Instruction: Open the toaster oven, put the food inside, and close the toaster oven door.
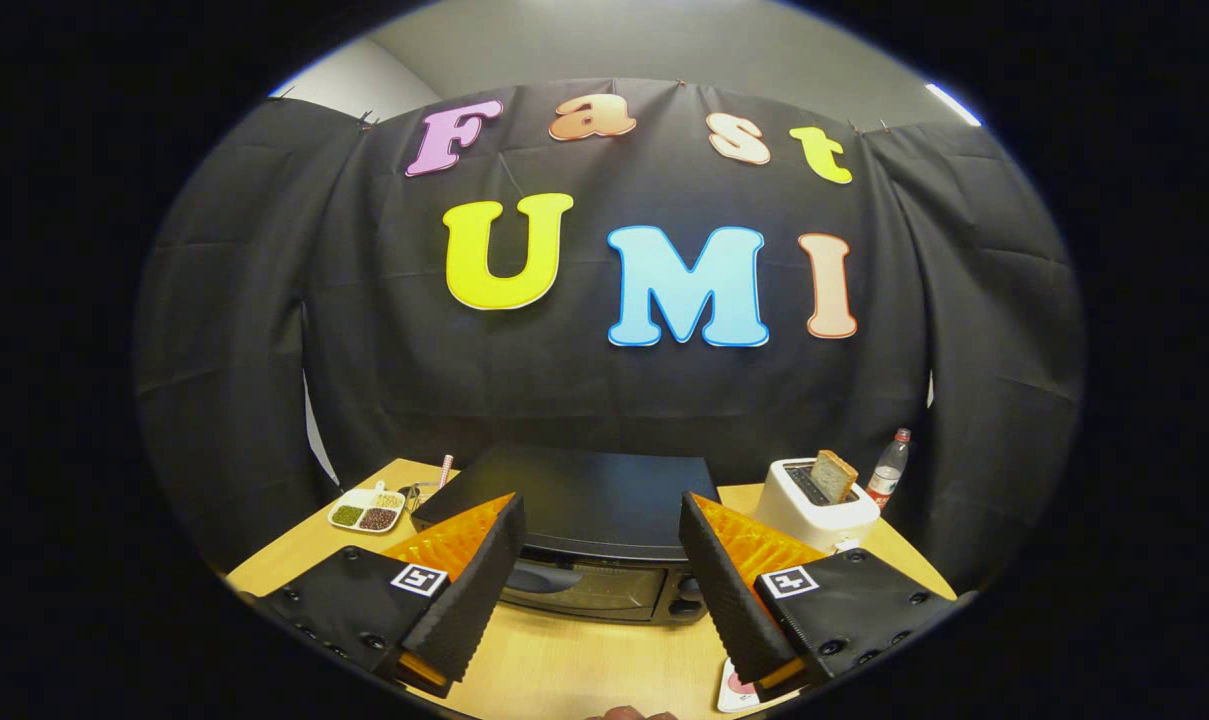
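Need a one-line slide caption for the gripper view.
Open gripper hovers before the closed toaster oven on a wooden table, with a white toaster holding bread beside it.

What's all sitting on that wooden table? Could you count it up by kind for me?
Appliances: 2, toaster oven, door shut, and white toaster
Bread slices: 1, in the toaster
Bottles: 1
Divided snack dishes: 1
Total: 5
The gripper hangs open before the oven.

No readable text, brand or number is visible on my toaster oven (589,540), the white toaster (814,510) or the bottle (888,468). The square markers (420,579) on my hand-held gripper (599,545) carry patterns, not legible characters.
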`<state>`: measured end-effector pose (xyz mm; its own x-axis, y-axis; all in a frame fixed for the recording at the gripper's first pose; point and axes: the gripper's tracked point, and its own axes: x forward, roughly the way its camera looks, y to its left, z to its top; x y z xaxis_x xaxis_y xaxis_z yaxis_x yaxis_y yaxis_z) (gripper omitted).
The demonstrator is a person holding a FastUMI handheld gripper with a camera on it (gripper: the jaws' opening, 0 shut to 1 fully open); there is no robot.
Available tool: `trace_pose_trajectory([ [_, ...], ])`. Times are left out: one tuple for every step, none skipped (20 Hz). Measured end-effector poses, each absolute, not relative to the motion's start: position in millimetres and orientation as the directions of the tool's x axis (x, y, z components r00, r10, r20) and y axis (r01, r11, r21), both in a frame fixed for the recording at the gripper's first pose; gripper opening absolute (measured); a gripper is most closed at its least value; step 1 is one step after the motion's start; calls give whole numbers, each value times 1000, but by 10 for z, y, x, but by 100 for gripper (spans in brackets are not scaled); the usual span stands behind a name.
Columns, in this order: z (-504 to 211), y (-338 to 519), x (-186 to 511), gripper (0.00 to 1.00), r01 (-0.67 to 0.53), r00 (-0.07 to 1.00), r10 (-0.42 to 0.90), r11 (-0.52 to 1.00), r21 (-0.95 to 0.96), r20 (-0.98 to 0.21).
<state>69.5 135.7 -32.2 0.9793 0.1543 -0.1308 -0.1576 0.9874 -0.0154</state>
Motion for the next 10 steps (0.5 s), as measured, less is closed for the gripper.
trace_pose_trajectory([
  [-321, 1387, 735, 98, -161, 979, 157, 987, -18, -132],
  [-352, 1415, 768, 98, -162, 978, 158, 987, -22, -136],
  [-381, 1434, 808, 98, -164, 977, 159, 986, -21, -144],
  [-429, 1474, 848, 98, -168, 974, 164, 986, -18, -154],
  [-448, 1501, 891, 98, -169, 973, 165, 985, -17, -160],
  [-479, 1525, 922, 98, -170, 972, 165, 985, -18, -165],
  [-498, 1547, 961, 98, -170, 972, 164, 985, -20, -169],
  [-527, 1572, 989, 98, -171, 971, 165, 985, -20, -172],
  [-549, 1604, 1025, 98, -175, 970, 168, 984, -22, -175],
  [-582, 1639, 1059, 98, -177, 969, 170, 984, -24, -178],
])
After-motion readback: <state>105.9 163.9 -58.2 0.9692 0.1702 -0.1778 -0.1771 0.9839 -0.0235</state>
